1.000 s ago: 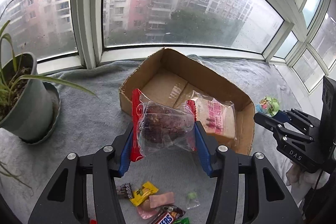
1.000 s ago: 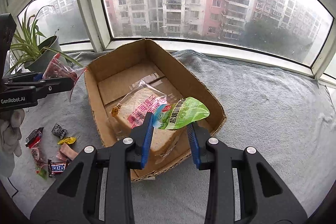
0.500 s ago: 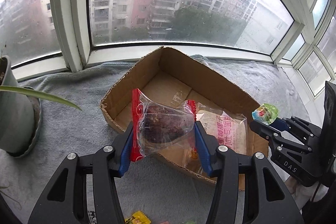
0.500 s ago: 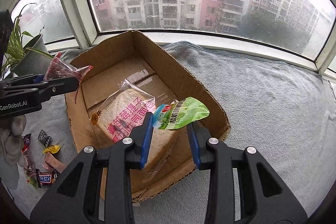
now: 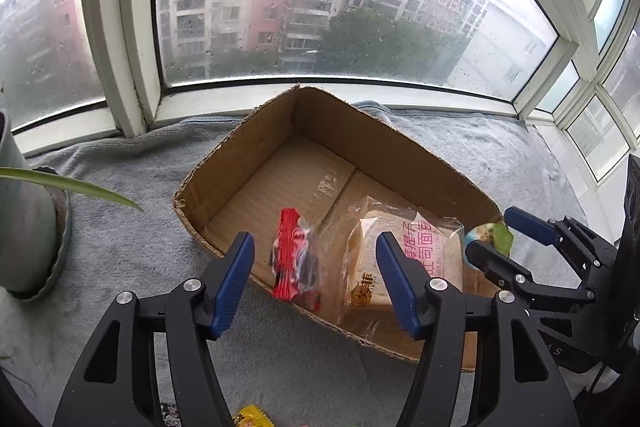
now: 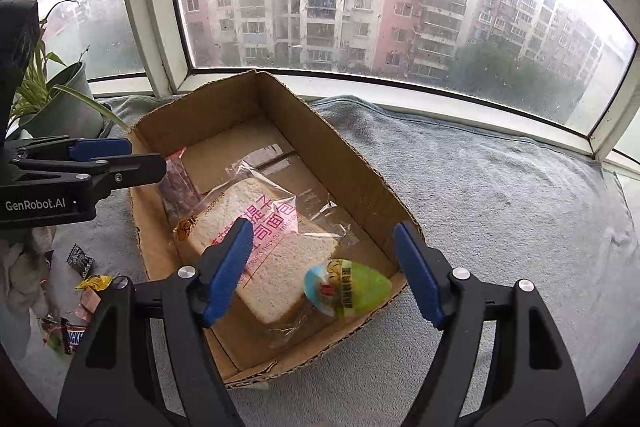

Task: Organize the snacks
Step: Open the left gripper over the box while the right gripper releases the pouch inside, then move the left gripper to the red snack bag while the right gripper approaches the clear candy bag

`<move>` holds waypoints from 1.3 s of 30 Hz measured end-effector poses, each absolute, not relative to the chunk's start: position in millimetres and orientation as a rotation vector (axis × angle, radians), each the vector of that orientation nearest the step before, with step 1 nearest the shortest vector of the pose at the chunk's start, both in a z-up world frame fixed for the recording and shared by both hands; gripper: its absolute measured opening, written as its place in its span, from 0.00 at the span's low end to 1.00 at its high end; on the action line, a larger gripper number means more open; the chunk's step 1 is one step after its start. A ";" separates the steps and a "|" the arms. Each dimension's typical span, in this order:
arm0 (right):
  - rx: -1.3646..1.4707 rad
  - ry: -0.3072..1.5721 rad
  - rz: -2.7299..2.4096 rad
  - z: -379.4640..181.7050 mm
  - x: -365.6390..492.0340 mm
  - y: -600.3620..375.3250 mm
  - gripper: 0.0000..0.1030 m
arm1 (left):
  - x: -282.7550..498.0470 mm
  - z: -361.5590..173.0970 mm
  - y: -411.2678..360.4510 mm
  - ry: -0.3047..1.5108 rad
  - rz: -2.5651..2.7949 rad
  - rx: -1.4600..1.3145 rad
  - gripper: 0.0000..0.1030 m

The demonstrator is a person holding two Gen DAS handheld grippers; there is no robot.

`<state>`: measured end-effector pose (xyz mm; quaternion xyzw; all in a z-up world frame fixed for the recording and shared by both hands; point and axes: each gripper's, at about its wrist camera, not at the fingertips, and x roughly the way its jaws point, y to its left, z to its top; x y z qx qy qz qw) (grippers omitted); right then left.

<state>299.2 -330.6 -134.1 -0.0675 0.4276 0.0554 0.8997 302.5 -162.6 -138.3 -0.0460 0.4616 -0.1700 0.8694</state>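
Observation:
An open cardboard box (image 5: pixel 400 155) (image 6: pixel 340 155) sits on a grey towel and holds a bagged slice of bread (image 5: pixel 424 259) (image 6: pixel 260 235). My left gripper (image 5: pixel 316 275) hangs over the box's near edge with its jaws opening. A clear, red-edged snack packet (image 5: pixel 294 259) drops loose and blurred between them, touching neither pad. My right gripper (image 6: pixel 324 267) is over the box's near corner, jaws also opening. A green packet (image 6: pixel 348 289) falls free between its fingers. Each gripper shows in the other's view: left gripper (image 6: pixel 144 155), right gripper (image 5: pixel 496 239).
A potted plant (image 5: pixel 24 227) (image 6: pixel 60 107) stands left of the box. Several loose candies (image 6: pixel 80 287), among them a Snickers bar (image 6: pixel 72 337), lie on the towel near the left gripper. A gloved hand (image 6: pixel 16 267) holds that gripper. Window frames close the far side.
Both grippers went from shut on their packets to open, and the red-edged and green packets are dropping toward the box. The left gripper moved forward over the box.

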 end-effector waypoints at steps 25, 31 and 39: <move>-0.176 0.847 0.266 -91.7 208.9 -276.3 0.73 | 203.0 -92.7 -60.9 0.887 -0.305 -0.101 0.62; -0.139 0.875 0.285 -98.0 185.5 -265.7 0.73 | 167.1 -99.1 -28.2 0.904 -0.264 -0.128 0.62; -0.096 0.915 0.295 -114.9 159.9 -253.3 0.73 | 126.0 -117.8 -6.6 0.961 -0.247 -0.172 0.62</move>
